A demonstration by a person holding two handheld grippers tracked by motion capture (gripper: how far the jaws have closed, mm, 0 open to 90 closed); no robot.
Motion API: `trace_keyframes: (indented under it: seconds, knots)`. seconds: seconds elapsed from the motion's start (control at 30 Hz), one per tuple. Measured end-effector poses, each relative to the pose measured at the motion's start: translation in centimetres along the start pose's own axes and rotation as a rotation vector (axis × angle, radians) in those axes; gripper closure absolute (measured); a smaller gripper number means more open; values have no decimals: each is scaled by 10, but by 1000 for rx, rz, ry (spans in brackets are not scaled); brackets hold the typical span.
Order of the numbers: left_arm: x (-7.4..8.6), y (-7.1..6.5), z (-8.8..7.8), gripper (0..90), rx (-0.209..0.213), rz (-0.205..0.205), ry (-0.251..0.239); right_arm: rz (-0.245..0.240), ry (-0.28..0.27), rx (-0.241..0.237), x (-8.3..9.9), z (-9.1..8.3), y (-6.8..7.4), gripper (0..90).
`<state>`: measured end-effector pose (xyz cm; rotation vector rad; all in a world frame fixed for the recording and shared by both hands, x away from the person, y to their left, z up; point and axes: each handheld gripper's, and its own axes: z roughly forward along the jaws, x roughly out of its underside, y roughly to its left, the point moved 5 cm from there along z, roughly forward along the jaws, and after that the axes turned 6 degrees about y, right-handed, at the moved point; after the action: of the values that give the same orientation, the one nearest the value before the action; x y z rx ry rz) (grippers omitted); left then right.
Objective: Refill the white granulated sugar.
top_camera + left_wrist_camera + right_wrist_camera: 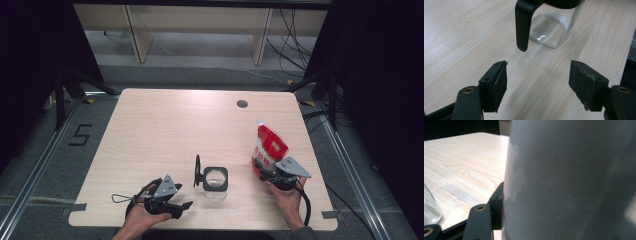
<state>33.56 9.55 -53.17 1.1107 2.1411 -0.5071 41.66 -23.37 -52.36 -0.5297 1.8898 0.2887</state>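
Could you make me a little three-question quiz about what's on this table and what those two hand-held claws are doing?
1. True or false: the red and white pouch is clamped in the right gripper.
2. Which thing stands between the two grippers? A) a glass jar with a black rim, B) a blue bowl, C) a metal pan.
3. What is between the jaws of the left gripper?

Key:
1. True; its jaws press on the pouch, which stands upright.
2. A; the glass jar, its black lid swung open to the left.
3. Nothing; they stand open over the bare table, pointing at the jar.
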Motion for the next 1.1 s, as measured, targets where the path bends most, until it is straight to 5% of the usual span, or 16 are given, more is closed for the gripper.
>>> trace_keyframes:
  seconds: [0.03, 0.3, 0.37, 0.4, 0.6, 0.67, 0.73, 0.9, 0.93, 0.97, 1.1]
  knots:
    - [0, 0, 0, 305, 4, -7, 2, -36, 1, 2, -1, 0, -1, 400]
    - [0, 1, 0, 305, -17, -3, -6, -78, 16, 21, -6, -12, 4, 403]
    - [0, 0, 1, 305, -12, -21, -19, -119, 11, 27, -11, -17, 4, 403]
    - [0, 1, 0, 305, -19, -5, -6, -96, 5, 32, -12, -20, 7, 403]
    - [-1, 0, 1, 305, -12, -4, -30, -197, -9, 48, -21, -36, 9, 403]
    - [-1, 1, 0, 305, -14, 6, -22, -267, -15, 62, -24, -42, 9, 403]
    - [0, 3, -1, 305, -19, 21, -5, -278, -11, 62, -24, -46, 13, 403]
    - [0, 2, -1, 305, -16, -12, -12, -374, -9, 103, -27, -58, 16, 403]
    - [0, 5, -2, 305, -25, 20, -6, -382, 0, 101, -26, -61, 19, 404]
    - [0, 3, -1, 305, -21, -11, -11, -403, -3, 105, -27, -64, 20, 403]
    - [0, 1, 0, 304, -9, -24, -18, -483, 4, 115, -27, -71, 28, 404]
